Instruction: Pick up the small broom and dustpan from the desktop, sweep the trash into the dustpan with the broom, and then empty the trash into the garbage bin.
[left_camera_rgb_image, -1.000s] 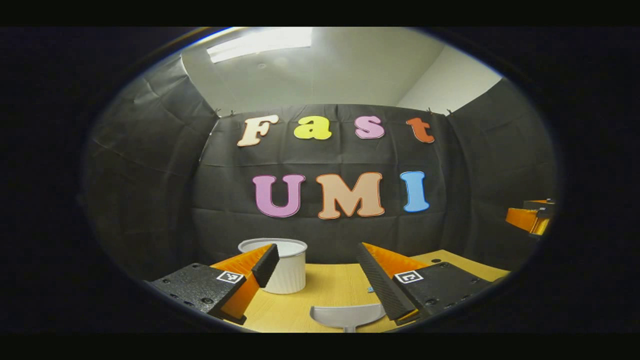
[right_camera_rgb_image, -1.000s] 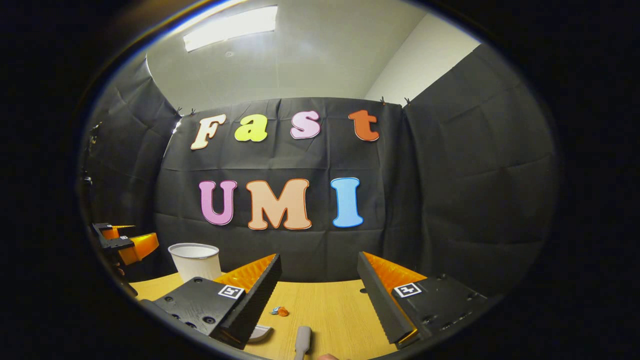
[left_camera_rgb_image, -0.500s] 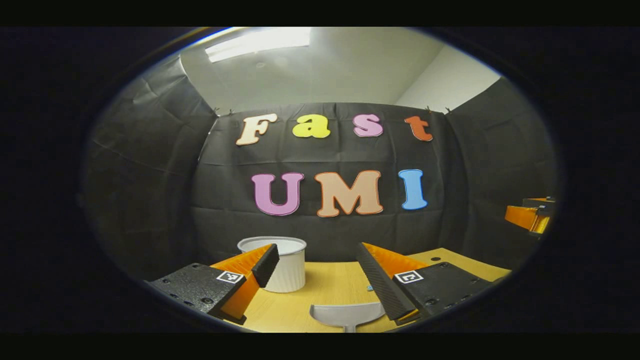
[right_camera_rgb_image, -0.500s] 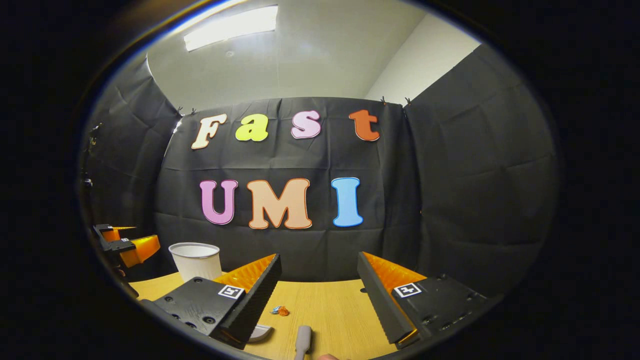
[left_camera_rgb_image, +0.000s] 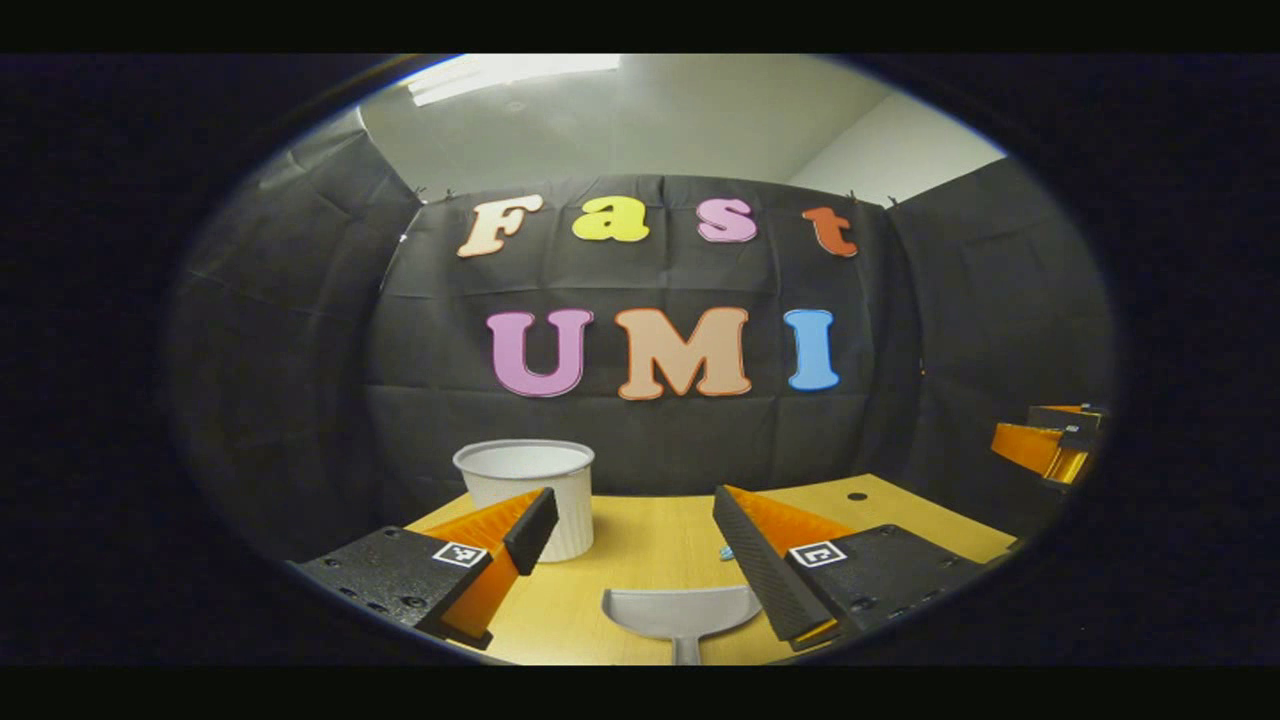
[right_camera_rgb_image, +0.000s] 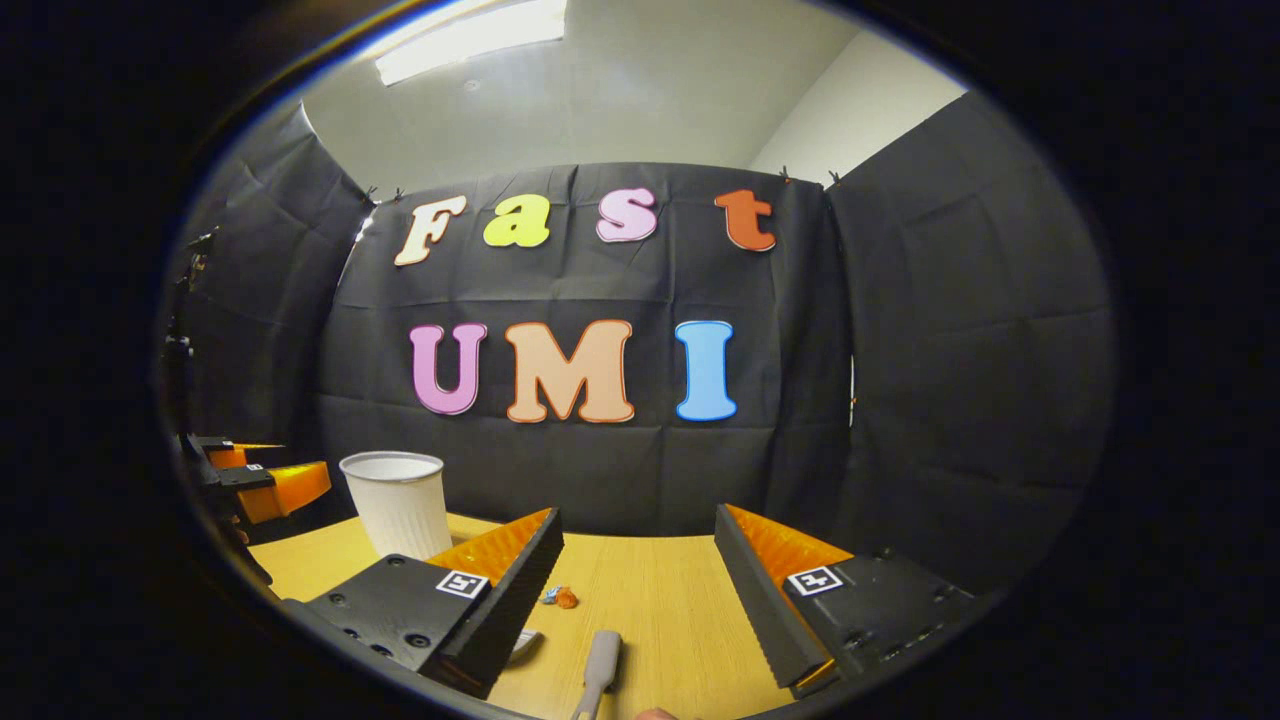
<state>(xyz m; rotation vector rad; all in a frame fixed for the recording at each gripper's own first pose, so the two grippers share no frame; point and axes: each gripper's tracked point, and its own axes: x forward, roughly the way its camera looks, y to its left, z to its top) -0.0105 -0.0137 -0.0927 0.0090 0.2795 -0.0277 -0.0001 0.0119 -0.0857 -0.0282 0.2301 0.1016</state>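
**Both grippers open above the desktop, nothing yet held**

In the left gripper view, the left gripper (left_camera_rgb_image: 635, 545) hangs over a light wooden desktop (left_camera_rgb_image: 650, 545) with its two fingers spread wide apart and nothing between them. One grey plastic dustpan (left_camera_rgb_image: 680, 612) lies flat on the wood directly below the gap, its scoop facing away and the start of its handle running toward the bottom edge. One white ribbed plastic garbage bin (left_camera_rgb_image: 527, 492) stands upright toward the back left of the desktop, partly behind the left finger. A small blue scrap of trash (left_camera_rgb_image: 725, 551) peeks out just beside the right finger. At the far right edge of this view the other gripper shows, well apart from the dustpan.

In the right gripper view, the right gripper (right_camera_rgb_image: 640, 580) is likewise held with its two fingers apart, gripping nothing. One grey handle of the small broom (right_camera_rgb_image: 600, 668) lies on the desktop (right_camera_rgb_image: 660, 610) below the gap, nearer the left finger; its bristle end is hidden. One small piece of trash (right_camera_rgb_image: 560, 597), an orange and blue wrapper, sits on the wood just beside the left fingertip. A pale curved edge (right_camera_rgb_image: 527, 641), too hidden to name for sure, shows under that finger. The garbage bin (right_camera_rgb_image: 398, 502) stands at the back left, and the left gripper (right_camera_rgb_image: 262, 482) shows beyond it at the left edge.
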